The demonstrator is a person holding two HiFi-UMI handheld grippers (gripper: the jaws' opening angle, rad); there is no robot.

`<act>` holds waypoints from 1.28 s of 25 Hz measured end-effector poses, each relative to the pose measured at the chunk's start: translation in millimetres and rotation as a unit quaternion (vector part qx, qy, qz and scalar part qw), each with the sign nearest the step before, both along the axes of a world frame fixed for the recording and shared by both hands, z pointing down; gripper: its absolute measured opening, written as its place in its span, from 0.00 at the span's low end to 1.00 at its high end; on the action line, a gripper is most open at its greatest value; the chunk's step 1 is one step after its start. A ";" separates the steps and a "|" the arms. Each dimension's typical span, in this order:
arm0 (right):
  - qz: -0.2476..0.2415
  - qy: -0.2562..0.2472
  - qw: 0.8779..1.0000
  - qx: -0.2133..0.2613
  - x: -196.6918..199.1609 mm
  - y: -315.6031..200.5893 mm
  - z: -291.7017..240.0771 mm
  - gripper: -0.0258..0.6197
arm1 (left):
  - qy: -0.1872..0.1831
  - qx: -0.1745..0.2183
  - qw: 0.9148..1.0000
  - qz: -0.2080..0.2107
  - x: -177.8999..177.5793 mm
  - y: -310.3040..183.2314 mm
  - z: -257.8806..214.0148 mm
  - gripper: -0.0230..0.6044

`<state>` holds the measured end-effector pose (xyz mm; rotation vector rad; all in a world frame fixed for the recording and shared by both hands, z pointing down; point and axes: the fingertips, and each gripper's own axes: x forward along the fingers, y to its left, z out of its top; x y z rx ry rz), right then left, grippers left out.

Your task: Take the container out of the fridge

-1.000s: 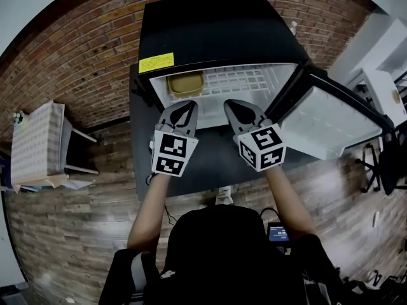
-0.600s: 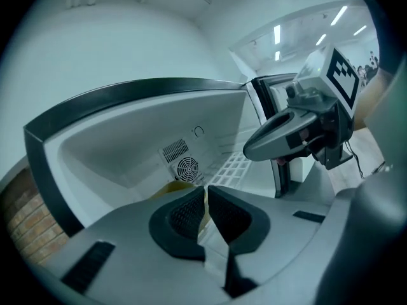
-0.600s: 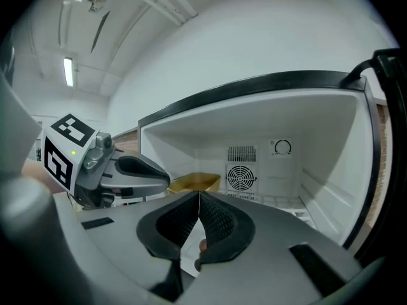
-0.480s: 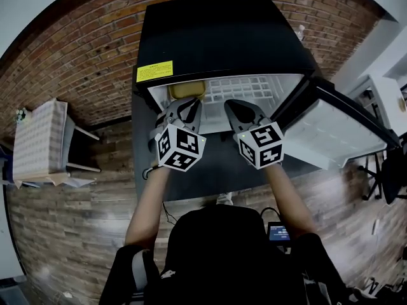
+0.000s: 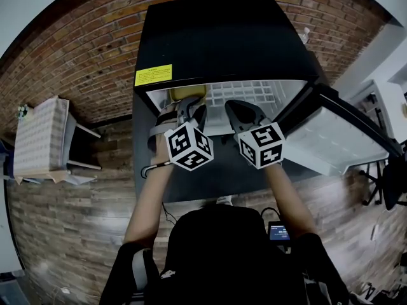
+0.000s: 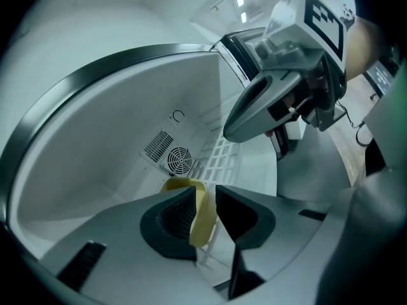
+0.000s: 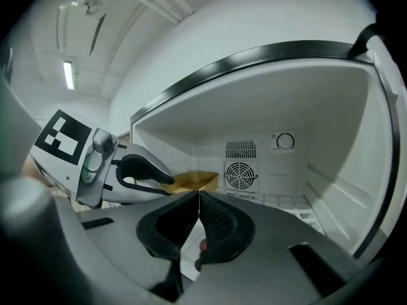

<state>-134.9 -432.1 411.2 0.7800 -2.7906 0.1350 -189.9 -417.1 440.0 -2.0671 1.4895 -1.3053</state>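
Two grippers are at the mouth of a small black fridge [image 5: 222, 37], whose door [image 5: 331, 132] stands swung open to the person's right.

Left gripper [image 6: 206, 192]: rolled over onto its side, marker cube tilted towards the person. Jaws parted. One wall of the yellow container [image 6: 203, 218] stands in the gap between them. It lies close against the left-hand pad; whether the other pad touches it cannot be told. The jaws have not closed on it.

Right gripper [image 7: 198, 196]: held level, just beside the left one and a little short of the fridge opening. Jaws pressed together with nothing between them.

Container: open-topped and yellow, inside the fridge on the white wire shelf [image 5: 248, 93]. It sits at the left end of that shelf, near the left inner wall and in front of the back panel. Seen from the right gripper view, the left gripper's tips reach its near edge.

Interior: white lining. The back panel carries a round fan grille [image 7: 240, 172] with a slotted vent above it and a dial [image 7: 285, 141] to its right.

Surroundings: a yellow label [image 5: 153, 75] on the fridge's top front edge, a brick wall [image 5: 76, 49] behind, a wood floor [image 5: 63, 234] below.
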 end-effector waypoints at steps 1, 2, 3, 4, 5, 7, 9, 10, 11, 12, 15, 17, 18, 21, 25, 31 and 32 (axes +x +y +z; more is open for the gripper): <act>-0.001 0.000 1.000 -0.001 -0.2 -1.0 0.6 0.10 | -0.021 -0.004 1.000 -0.002 -1.1 -0.6 0.6 0.18; -0.002 0.000 1.000 -0.002 -0.3 -2.1 1.1 0.10 | -0.045 -0.009 0.999 -0.005 -2.5 -1.3 1.5 0.18; -0.003 0.000 1.000 -0.003 -0.2 -3.3 1.8 0.10 | -0.071 -0.015 0.997 -0.008 -4.2 -2.4 3.1 0.19; -0.003 0.000 1.000 -0.004 -0.1 -4.4 2.4 0.10 | -0.100 -0.022 0.995 -0.011 -6.4 -3.8 5.8 0.19; -0.004 0.000 1.000 -0.005 -0.1 -5.2 3.1 0.10 | -0.131 -0.030 0.991 -0.016 -10.0 -5.4 9.1 0.19; -0.006 0.000 1.000 -0.006 -0.4 -6.1 4.2 0.10 | -0.175 -0.041 0.983 -0.027 -17.4 -9.1 14.6 0.20; -0.008 0.000 1.000 -0.006 -0.6 -6.7 5.0 0.10 | -0.182 -0.049 0.982 -0.032 -18.6 -11.9 19.4 0.20; -0.009 0.000 1.000 -0.006 -0.4 -7.3 5.4 0.10 | -0.183 -0.053 0.981 -0.033 -18.7 -13.3 21.7 0.21; -0.009 0.000 1.000 -0.007 0.1 -7.9 5.9 0.10 | -0.188 -0.056 0.980 -0.034 -19.5 -14.7 23.9 0.22; -0.010 0.000 1.000 -0.007 0.8 -8.3 6.5 0.10 | -0.194 -0.059 0.979 -0.035 -21.0 -16.0 26.1 0.23; -0.010 0.001 1.000 -0.010 3.0 -9.2 9.2 0.10 | -0.199 -0.065 0.977 -0.039 -24.7 -19.3 32.0 0.25; -0.009 0.002 1.000 -0.011 4.5 -10.3 11.0 0.10 | -0.202 -0.068 0.976 -0.037 -25.7 -21.1 36.3 0.25; -0.009 0.002 1.000 -0.012 5.2 -10.8 11.7 0.10 | -0.203 -0.071 0.976 -0.036 -25.8 -21.6 38.8 0.25; -0.009 0.002 1.000 -0.013 6.6 -12.2 12.9 0.10 | -0.199 -0.075 0.976 -0.036 -25.5 -22.4 43.9 0.25; -0.007 0.002 1.000 -0.013 7.6 -14.3 11.7 0.10 | -0.195 -0.073 0.977 -0.038 -25.6 -23.6 41.8 0.22; -0.006 0.004 1.000 -0.012 7.7 -12.2 12.1 0.10 | -0.181 -0.081 0.979 -0.034 -23.7 -22.0 41.0 0.20; -0.006 0.004 1.000 -0.012 7.7 -12.0 11.8 0.10 | -0.179 -0.081 0.980 -0.032 -22.7 -21.9 40.5 0.20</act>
